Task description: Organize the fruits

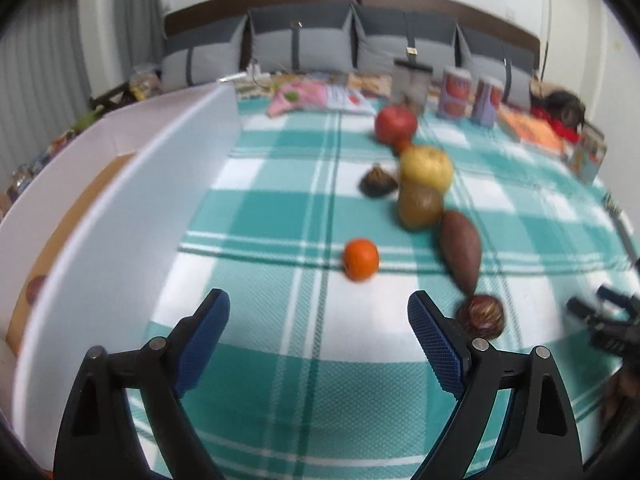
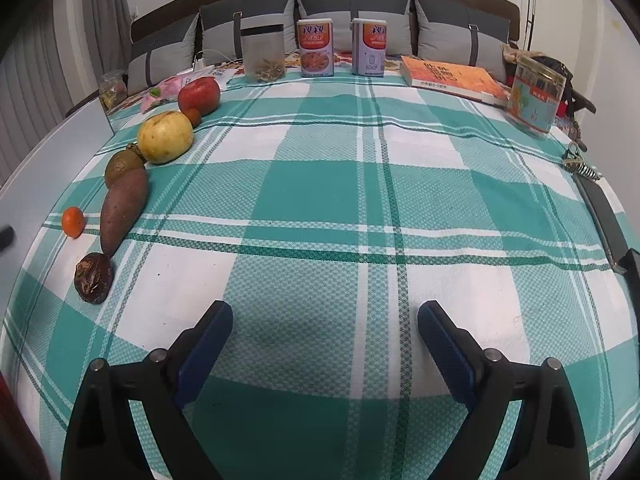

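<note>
Both hand-held grippers hang empty over the checked cloth. The left hand-held gripper [image 1: 319, 312] has its jaws spread wide, nothing between them, and the small orange [image 1: 360, 259] sits on the cloth just beyond its tips, a little apart from the other fruit. The right hand-held gripper [image 2: 325, 322] is equally spread over bare cloth, well away from the fruit.

The rest lies in a loose row: a red apple [image 2: 199, 95] at the far end, a tiny reddish fruit [image 2: 193, 116] touching it, then a yellow apple [image 2: 165, 136], a brownish-green pear [image 2: 123, 167], a long sweet potato [image 2: 122, 210] and a dark wrinkled fruit [image 2: 93, 277] nearest the grippers. In the left view another dark lump [image 1: 377, 180] sits beside the row. A white box [image 1: 132, 216] stands along the left side, probably where the fruit goes.

The orange looks light and firm but round, so I would expect it to roll if nudged; the pads should close across its widest part. The apples look heavier and smooth, best taken across the middle. The sweet potato is stiff and tapered, so a grip at its thick centre seems safest. The wrinkled fruit may be soft and wants a gentle squeeze.
</note>
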The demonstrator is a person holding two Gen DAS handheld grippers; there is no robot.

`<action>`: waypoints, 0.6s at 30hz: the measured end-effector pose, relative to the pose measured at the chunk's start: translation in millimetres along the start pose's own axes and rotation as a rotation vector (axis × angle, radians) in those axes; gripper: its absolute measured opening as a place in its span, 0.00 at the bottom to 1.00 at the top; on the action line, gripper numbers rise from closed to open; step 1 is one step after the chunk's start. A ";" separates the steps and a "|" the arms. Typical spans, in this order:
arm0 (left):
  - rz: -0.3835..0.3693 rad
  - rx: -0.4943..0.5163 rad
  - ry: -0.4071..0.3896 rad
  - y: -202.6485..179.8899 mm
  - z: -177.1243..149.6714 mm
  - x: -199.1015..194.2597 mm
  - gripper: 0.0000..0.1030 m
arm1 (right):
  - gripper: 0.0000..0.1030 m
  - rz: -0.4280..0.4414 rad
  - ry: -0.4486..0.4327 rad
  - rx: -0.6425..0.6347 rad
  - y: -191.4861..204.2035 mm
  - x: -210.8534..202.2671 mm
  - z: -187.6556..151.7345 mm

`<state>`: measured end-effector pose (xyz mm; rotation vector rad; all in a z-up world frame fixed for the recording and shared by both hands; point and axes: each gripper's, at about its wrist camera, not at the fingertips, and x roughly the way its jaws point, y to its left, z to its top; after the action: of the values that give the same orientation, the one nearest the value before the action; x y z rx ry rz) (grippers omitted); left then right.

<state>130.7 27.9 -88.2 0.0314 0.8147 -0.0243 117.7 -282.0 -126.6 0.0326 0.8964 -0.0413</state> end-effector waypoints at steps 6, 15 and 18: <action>0.016 0.021 0.055 -4.5 -12.1 25.0 0.89 | 0.93 -0.008 0.013 -0.013 2.3 2.0 -0.4; -0.008 -0.042 0.087 2.3 -26.5 41.8 0.92 | 0.95 -0.017 0.024 -0.026 4.4 4.4 -0.7; -0.003 -0.040 0.082 1.2 -27.0 41.5 0.92 | 0.95 -0.019 0.027 -0.024 4.6 4.6 -0.7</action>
<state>139.6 29.8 -136.8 -0.0070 0.8966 -0.0094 120.3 -277.5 -130.6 0.0020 0.9243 -0.0477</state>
